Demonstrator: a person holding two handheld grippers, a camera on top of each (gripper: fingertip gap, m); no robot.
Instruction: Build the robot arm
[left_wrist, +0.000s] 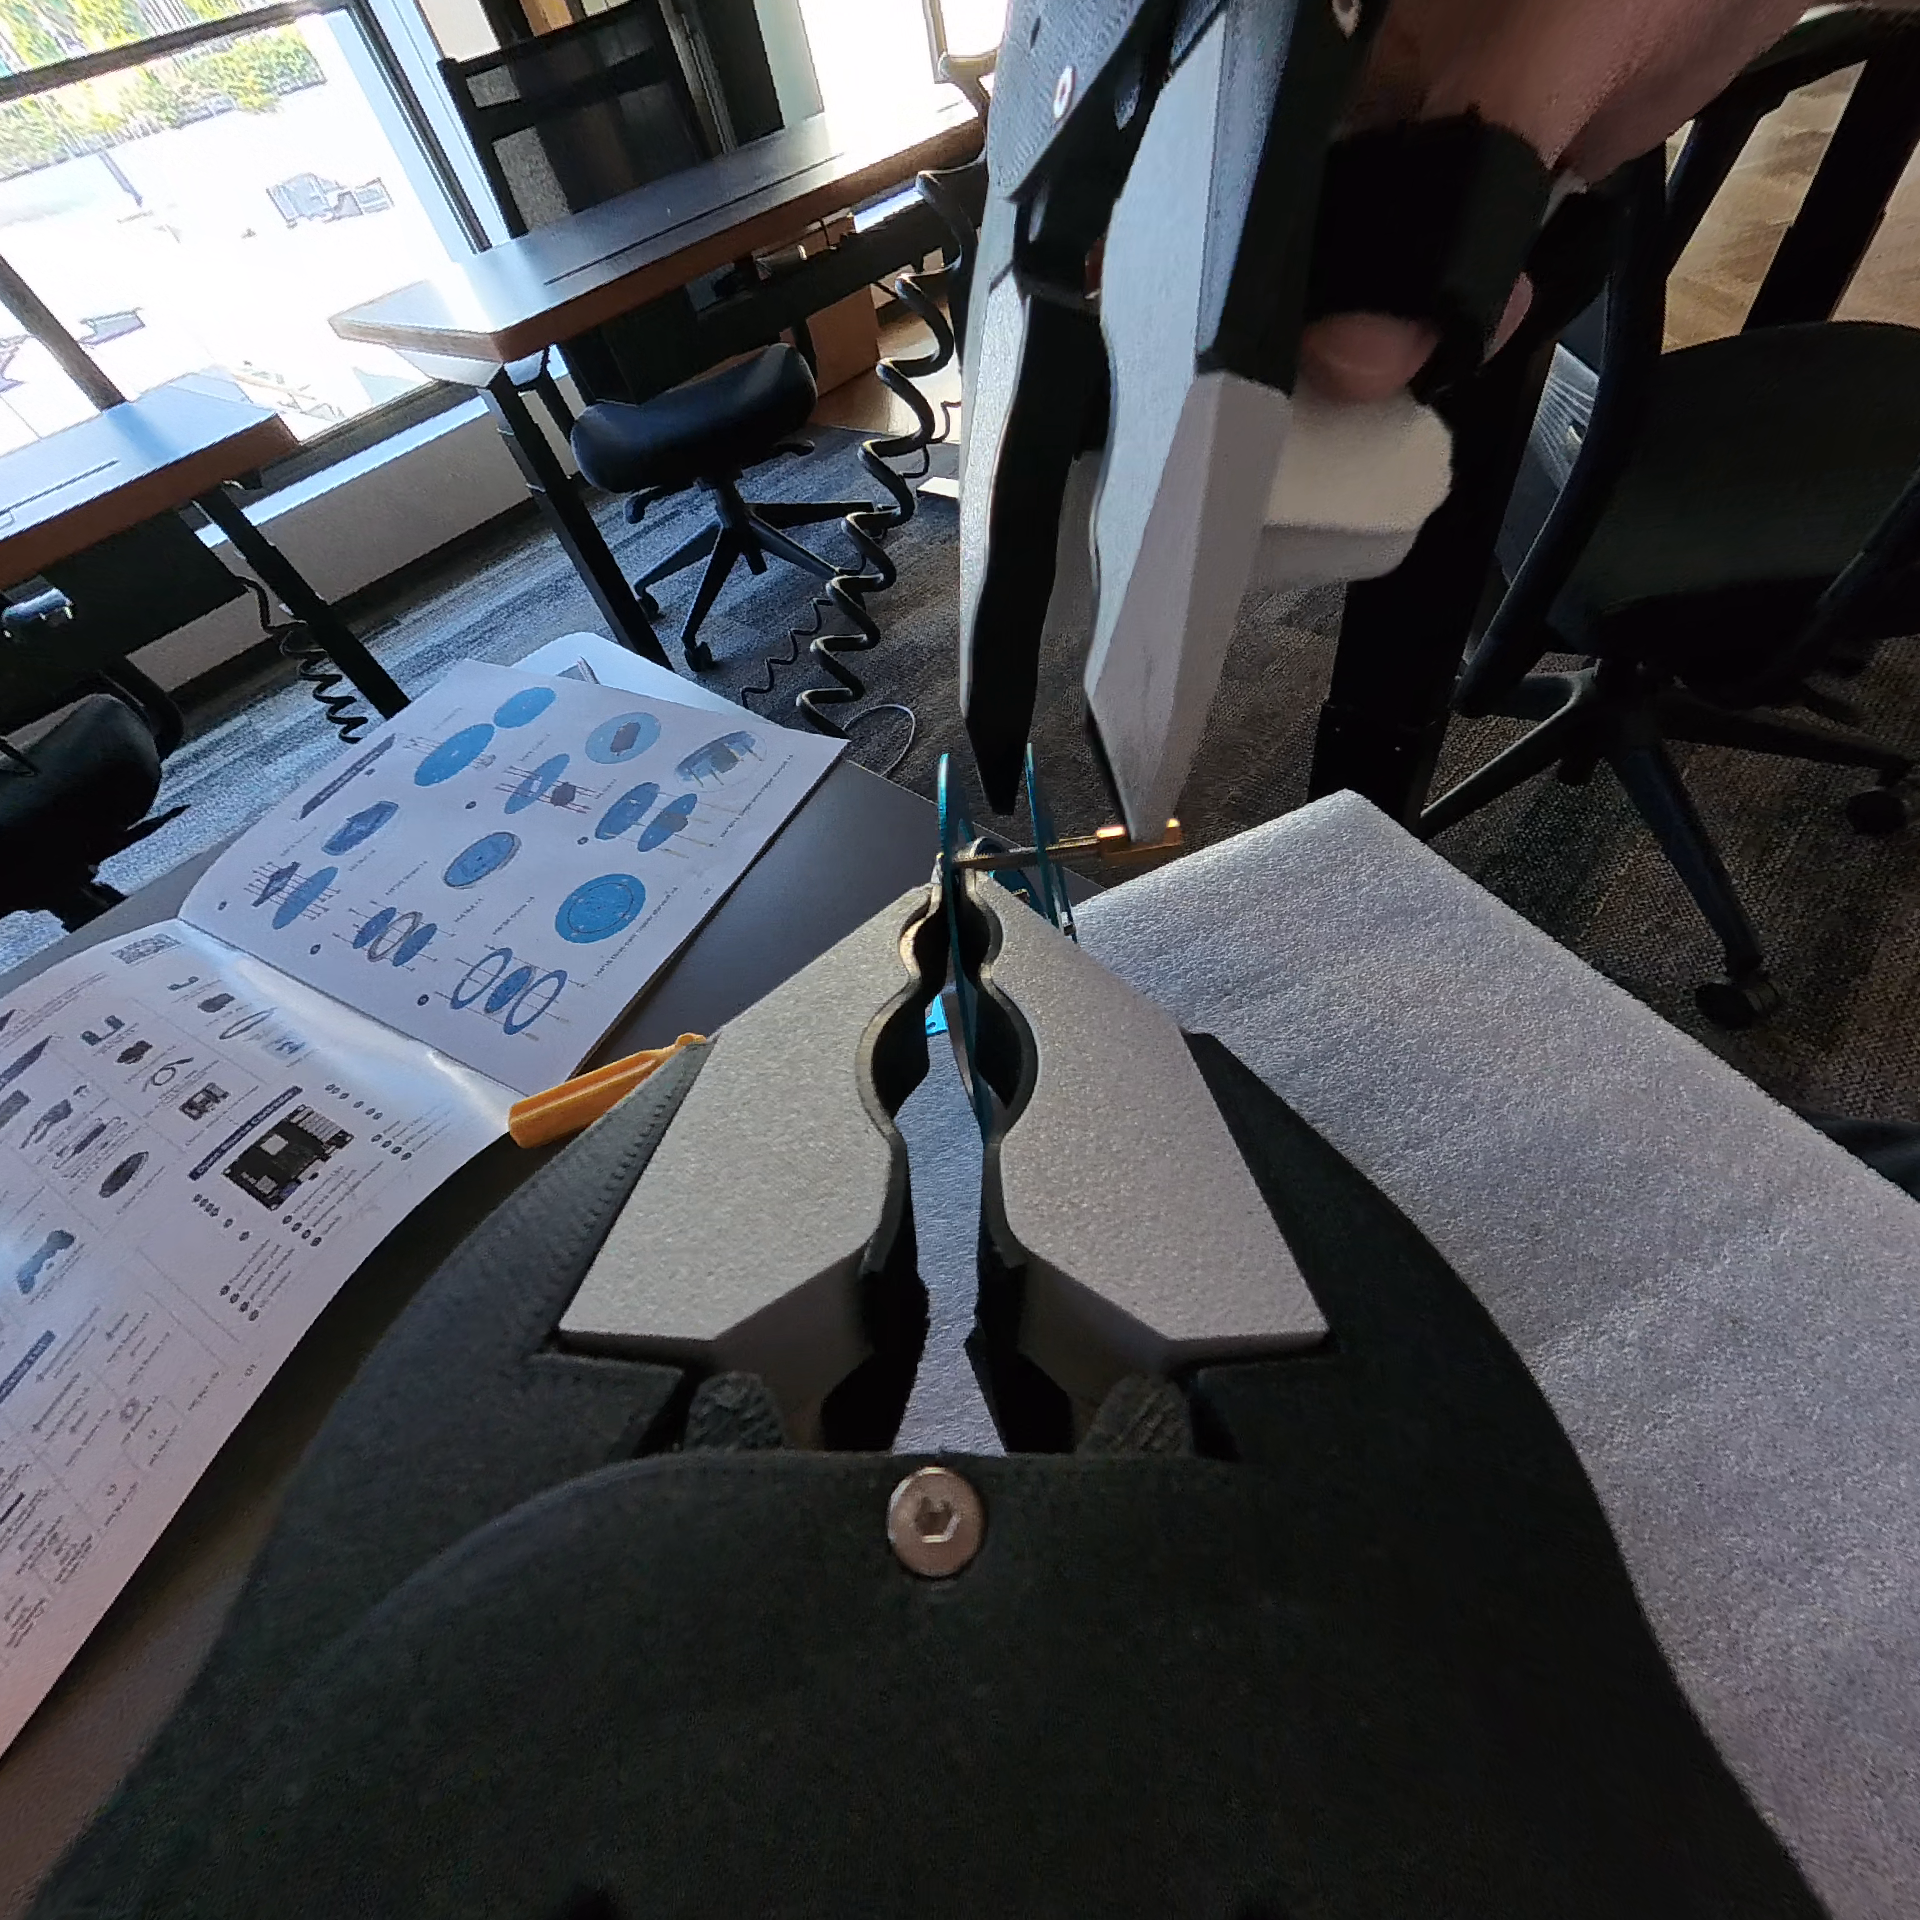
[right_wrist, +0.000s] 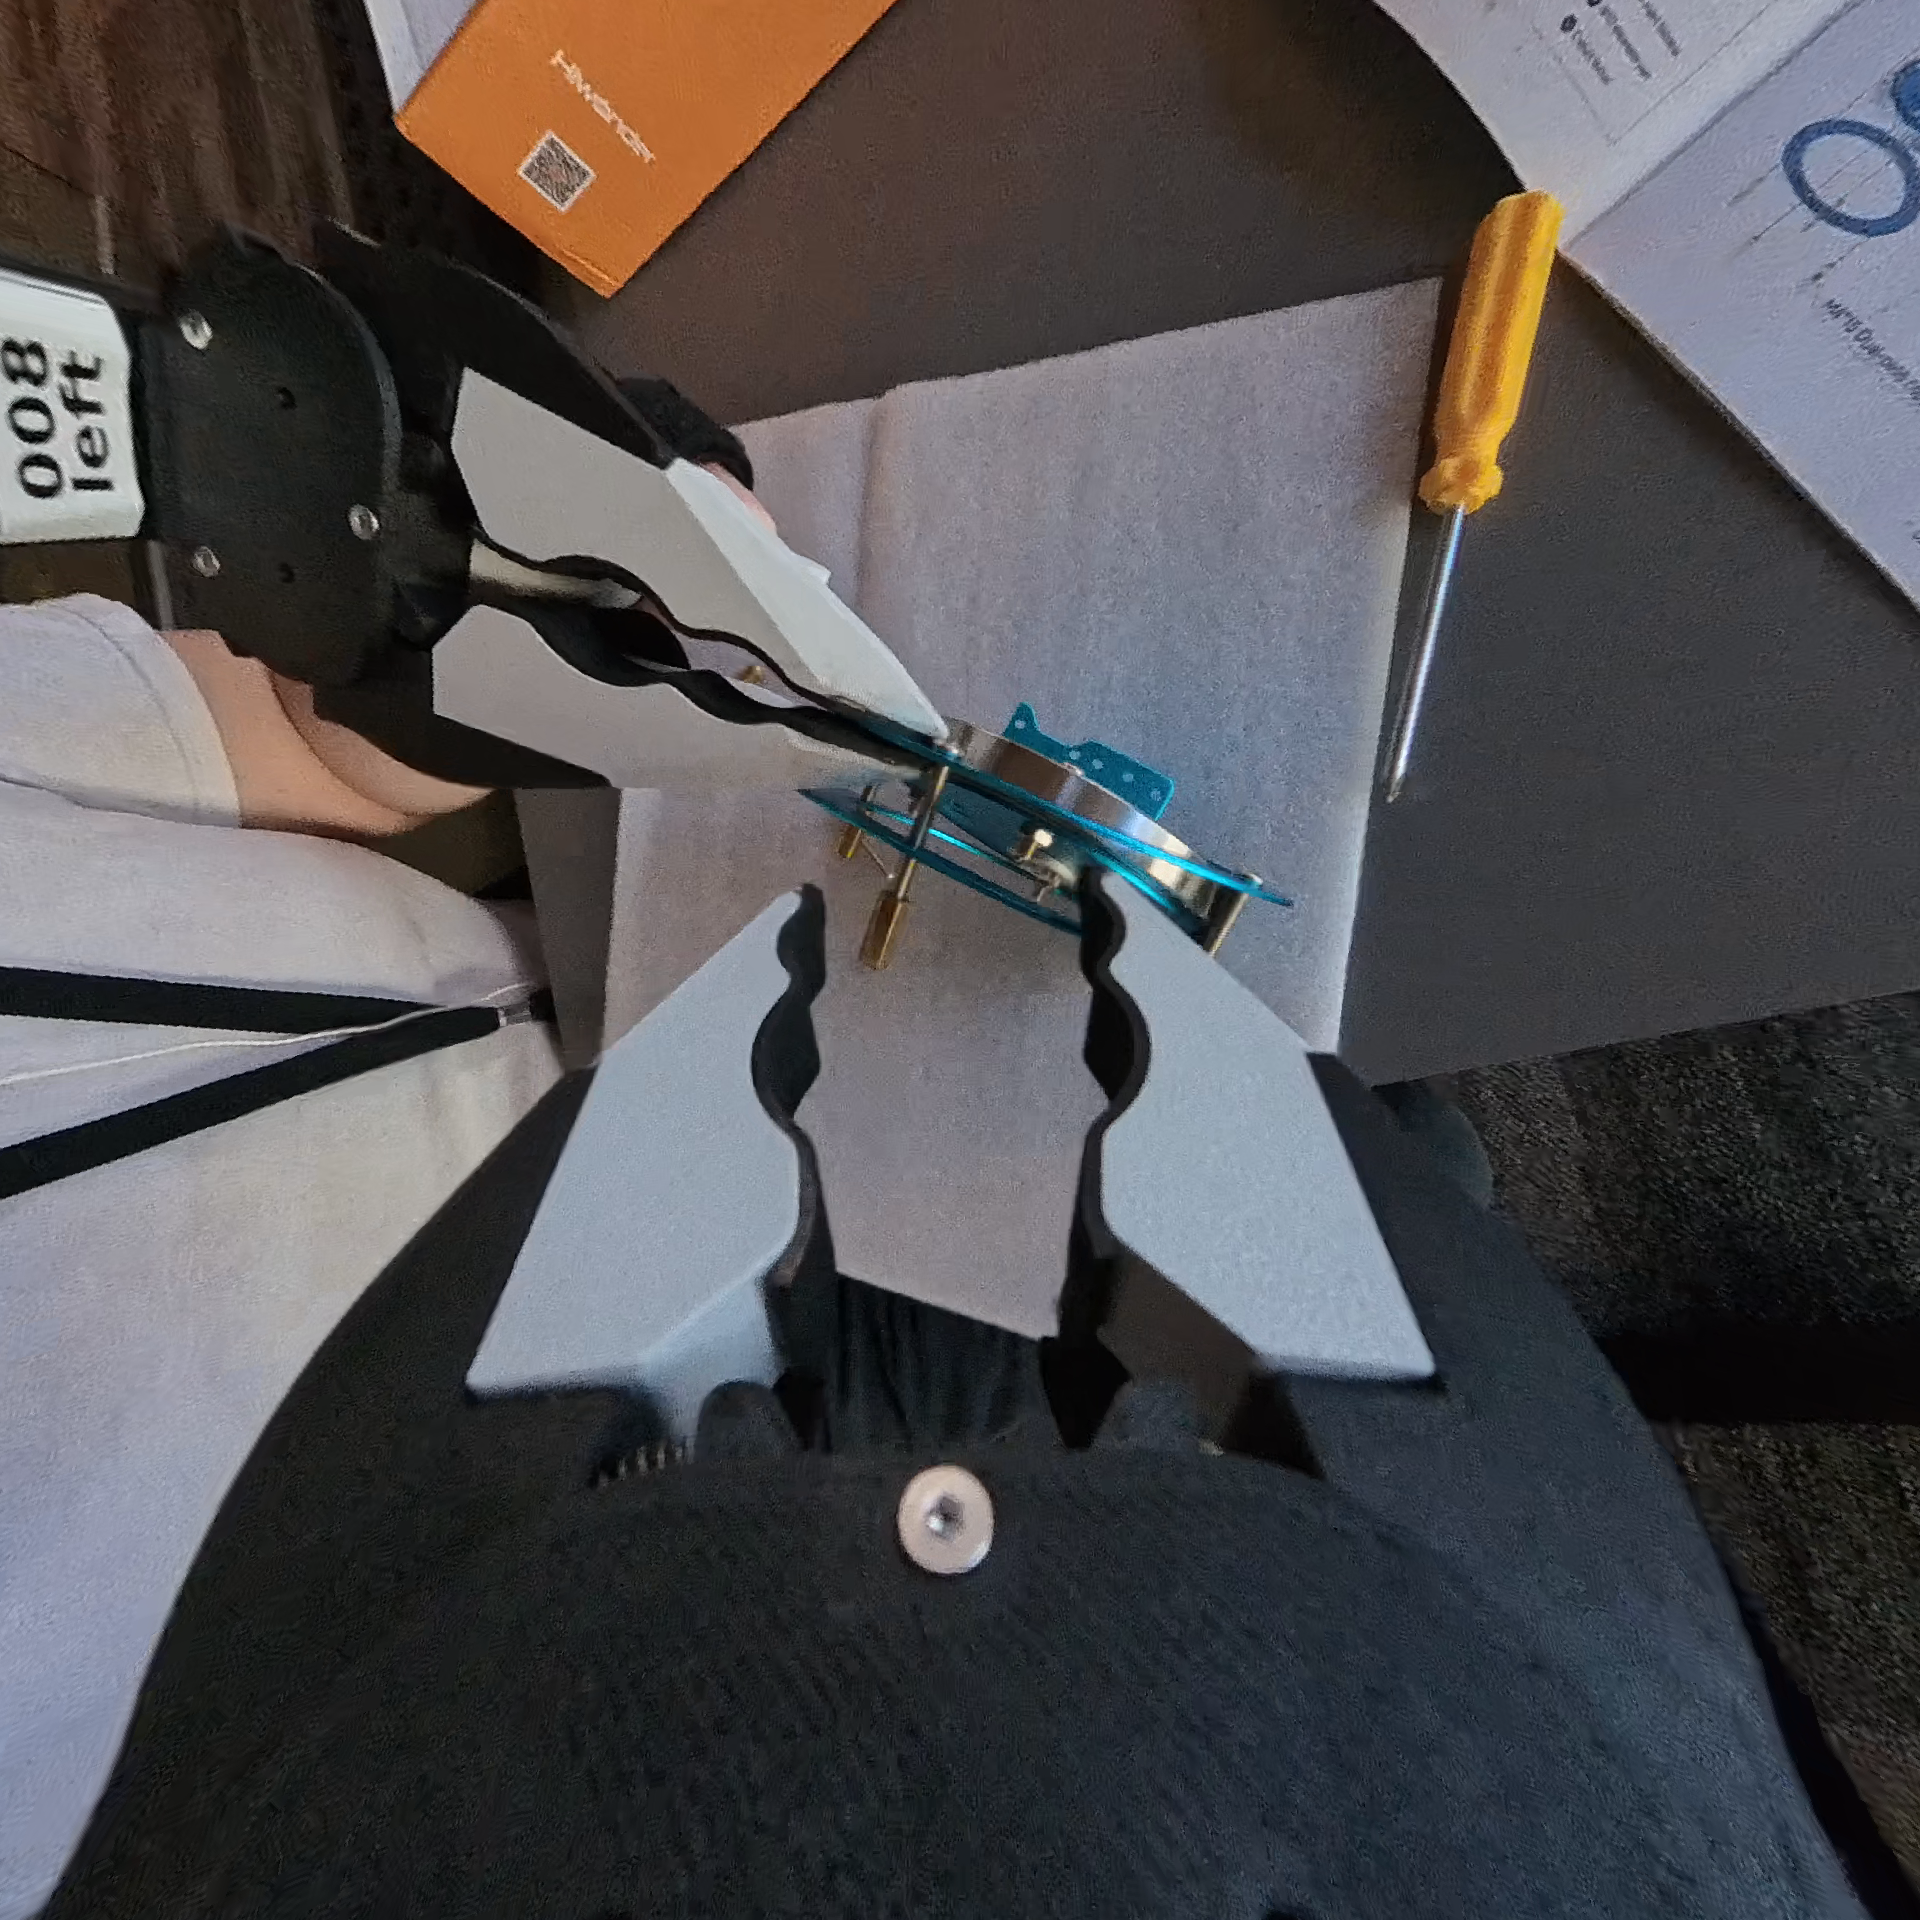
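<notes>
A blue two-plate round assembly (right_wrist: 1049, 821) with a metal ring and brass standoffs (right_wrist: 883, 927) is held tilted just above a white foam sheet (right_wrist: 1143, 540). My left gripper (left_wrist: 961, 896) is shut on the edge of its upper plate (left_wrist: 954, 821); it also shows in the right wrist view (right_wrist: 928, 736). My right gripper (right_wrist: 948, 902) is open and empty, its jaws on either side of a hanging standoff, its right fingertip (right_wrist: 1093, 904) at the lower plate's edge. In the left wrist view it (left_wrist: 1075, 805) comes down from above the standoff (left_wrist: 1138, 837).
A yellow-handled screwdriver (right_wrist: 1475, 416) lies right of the foam, its handle also showing in the left wrist view (left_wrist: 592, 1091). An open manual (left_wrist: 416, 935) lies to the left, an orange box (right_wrist: 623, 125) beyond. Desks and office chairs (left_wrist: 707, 426) stand past the table's edge. My two grippers' fingertips are within a few centimetres of each other.
</notes>
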